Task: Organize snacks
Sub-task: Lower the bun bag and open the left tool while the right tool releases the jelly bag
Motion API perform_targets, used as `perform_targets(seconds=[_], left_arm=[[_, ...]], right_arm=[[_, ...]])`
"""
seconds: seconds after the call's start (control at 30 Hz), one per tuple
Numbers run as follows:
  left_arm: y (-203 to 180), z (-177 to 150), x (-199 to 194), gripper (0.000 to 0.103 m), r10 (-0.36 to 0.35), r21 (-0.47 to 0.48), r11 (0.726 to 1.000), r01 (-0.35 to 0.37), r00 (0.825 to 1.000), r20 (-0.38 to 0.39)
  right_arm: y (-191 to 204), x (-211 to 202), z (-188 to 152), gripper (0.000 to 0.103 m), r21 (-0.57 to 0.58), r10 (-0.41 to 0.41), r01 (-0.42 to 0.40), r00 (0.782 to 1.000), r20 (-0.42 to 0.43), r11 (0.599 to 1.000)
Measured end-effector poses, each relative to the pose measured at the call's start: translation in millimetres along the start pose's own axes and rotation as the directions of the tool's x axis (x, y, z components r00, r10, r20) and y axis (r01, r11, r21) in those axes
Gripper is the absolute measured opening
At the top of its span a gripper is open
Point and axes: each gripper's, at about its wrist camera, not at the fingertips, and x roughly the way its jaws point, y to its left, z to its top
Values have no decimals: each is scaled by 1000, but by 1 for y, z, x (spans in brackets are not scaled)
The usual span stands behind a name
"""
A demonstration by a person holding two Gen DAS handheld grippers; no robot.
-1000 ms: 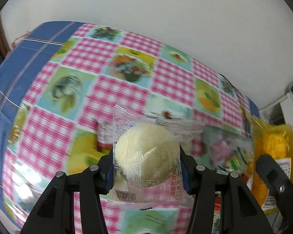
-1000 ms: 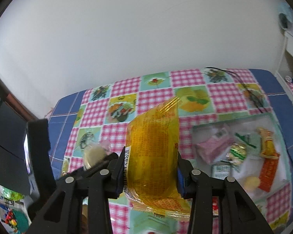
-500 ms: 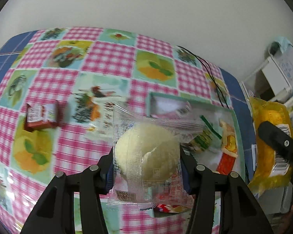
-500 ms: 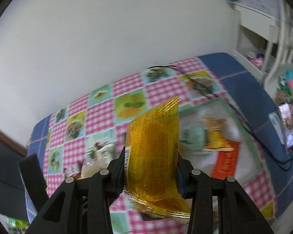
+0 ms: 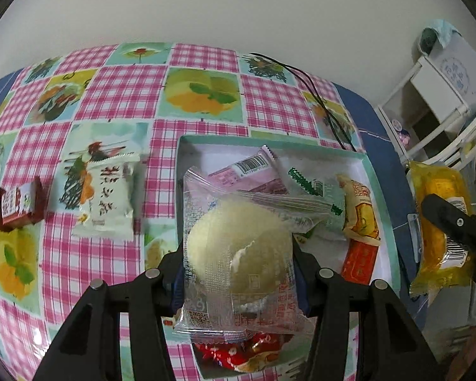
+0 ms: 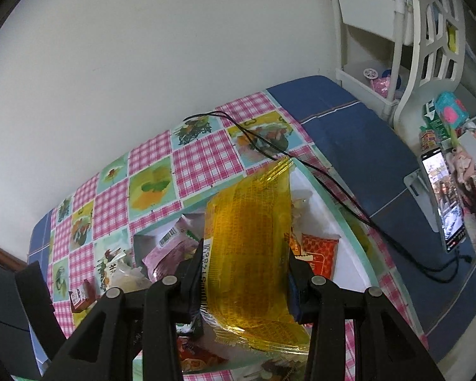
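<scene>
A: Step in hand? Carrying, by the look of it, with both loads over the tray (image 5: 369, 171). Sat just ahead of and below both claws, already part full of packets.

B: And the loads? Yellow pack (image 6: 250, 247) clamped upright in the right claw (image 6: 244, 282), jaws pressed on its sides. Clear-wrapped bun (image 5: 238, 250) clamped the same way in the left claw (image 5: 238, 273).

A: Next move, probably: lower each into a bare patch of tray, then part the jaws. Called for care not to pile onto the packets underneath.

B: Anything one view missed? Left view alone gave the white packet (image 5: 106, 197) and red box (image 5: 20, 204) plainly, lying off to the claw's left, outside the tray. Right view alone showed a phone (image 6: 444, 203) propped well off to its right.
</scene>
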Motion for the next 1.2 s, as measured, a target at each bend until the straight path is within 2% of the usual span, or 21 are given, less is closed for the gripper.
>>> perform_targets(seconds=[0.4,0.7,0.77,0.97,1.2], left_arm=[[-9,13,17,55,20,52,998,-20,1000,4],[-9,17,25,56,8,55,998,-7,1000,-13],[-11,16,26,59,3,62,998,-2,1000,-19],[-18,15,21,71,-11,88,996,14,999,-32],[-19,12,2,76,15,107,994,-11,999,-43]], right_arm=[[10,36,-5,44,-28,3,-4,999,-35,1000],[14,63,-12,44,-28,-37,35,995,-87,999],[14,66,-12,45,-33,-49,46,994,-95,998],[10,62,-11,60,-22,-74,72,993,-93,997],[7,45,-15,65,-6,-84,84,993,-78,996]])
